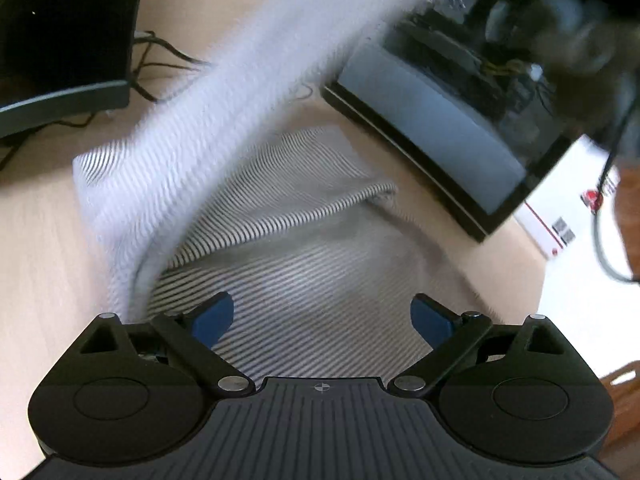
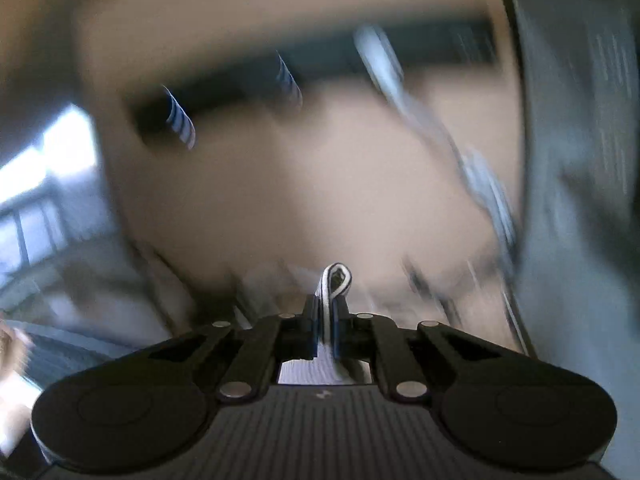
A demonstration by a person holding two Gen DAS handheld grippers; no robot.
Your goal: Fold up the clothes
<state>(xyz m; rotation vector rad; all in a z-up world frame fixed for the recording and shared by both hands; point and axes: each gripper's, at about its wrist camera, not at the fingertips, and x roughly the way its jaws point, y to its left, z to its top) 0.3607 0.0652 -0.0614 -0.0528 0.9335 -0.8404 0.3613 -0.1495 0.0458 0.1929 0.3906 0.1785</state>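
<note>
A black-and-white striped garment (image 1: pixel 296 264) lies on the light wooden table (image 1: pixel 36 248). One part of it (image 1: pixel 256 92) is lifted and stretches blurred up to the upper right. My left gripper (image 1: pixel 322 318) is open and empty, its blue pads (image 1: pixel 214 318) spread just above the flat striped cloth. My right gripper (image 2: pixel 326 312) is shut on a fold of the striped garment (image 2: pixel 334 282), which pokes out between the fingers. The right wrist view is heavily blurred by motion.
A dark monitor (image 1: pixel 60 40) with cables (image 1: pixel 160 64) stands at the back left. A second black-framed screen (image 1: pixel 440 136) leans at the right, with a white box (image 1: pixel 568 208) beside it. The table edge (image 1: pixel 536 280) runs at the right.
</note>
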